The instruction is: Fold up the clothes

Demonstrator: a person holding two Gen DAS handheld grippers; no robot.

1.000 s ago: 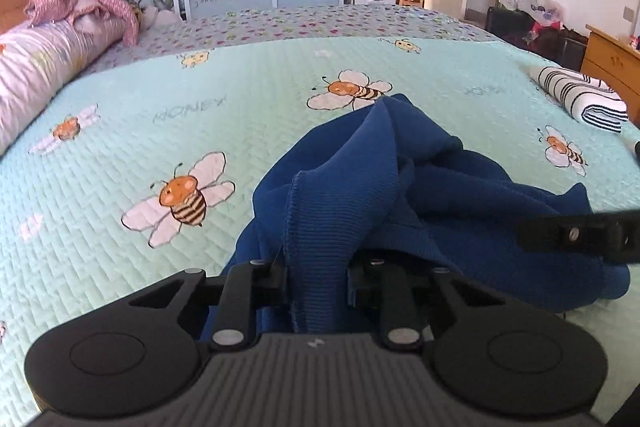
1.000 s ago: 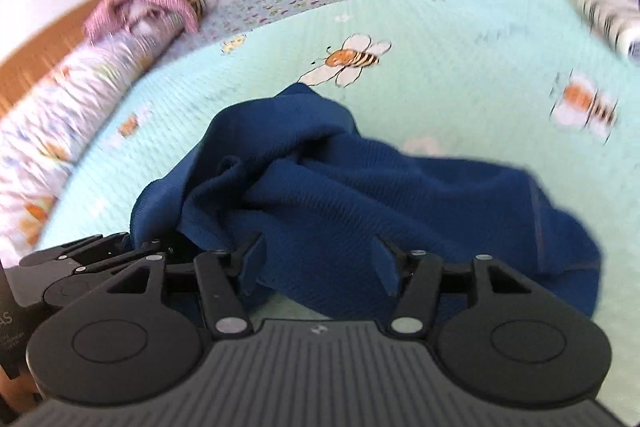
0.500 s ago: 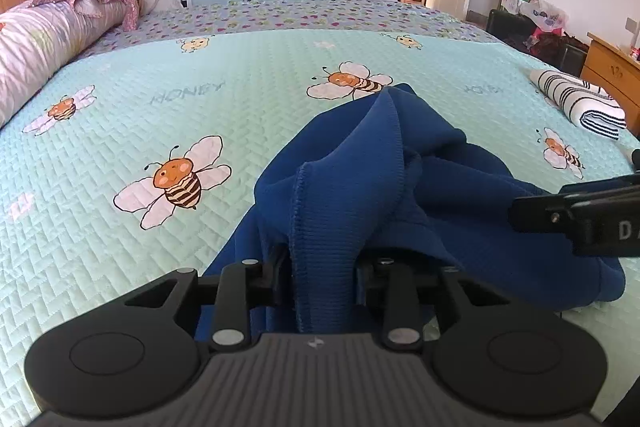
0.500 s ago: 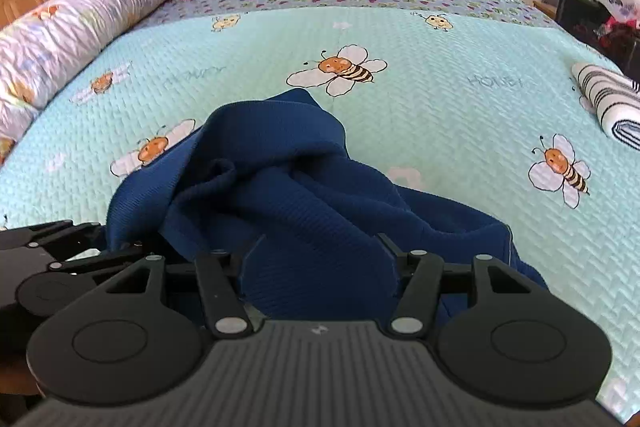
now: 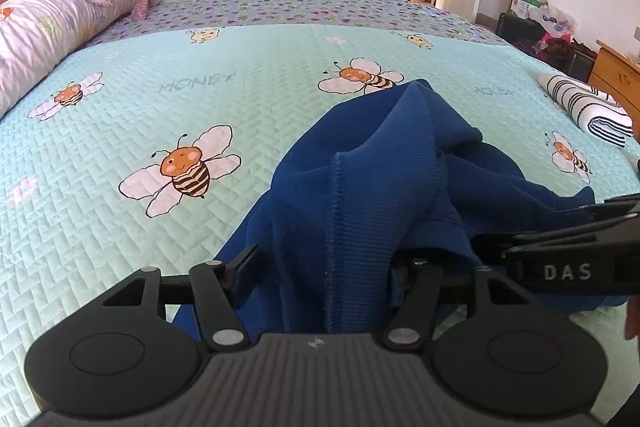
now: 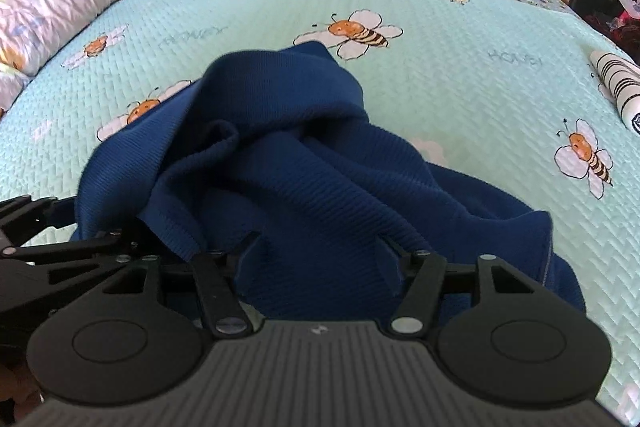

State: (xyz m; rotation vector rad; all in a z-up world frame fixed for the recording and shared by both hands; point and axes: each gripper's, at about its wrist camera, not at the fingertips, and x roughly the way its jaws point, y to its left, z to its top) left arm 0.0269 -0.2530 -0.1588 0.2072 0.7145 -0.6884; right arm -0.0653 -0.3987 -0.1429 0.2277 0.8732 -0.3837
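The dark blue ribbed garment [image 5: 400,187] lay bunched in thick folds on the mint bee-print bedspread [image 5: 200,99], a stitched seam running down its near fold. The left gripper [image 5: 326,267] and the right gripper [image 6: 320,251] each stood spread, with cloth heaped between their 2 fingers

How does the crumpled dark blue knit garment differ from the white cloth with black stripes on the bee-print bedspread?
The dark blue knit garment is one plain colour; the white cloth with black stripes is patterned. The garment lies bunched and unfolded; the striped cloth sits neatly folded. The garment lies between both grippers' fingers; the striped cloth lies untouched near the bed's edge. Both rest on the bee-print bedspread.
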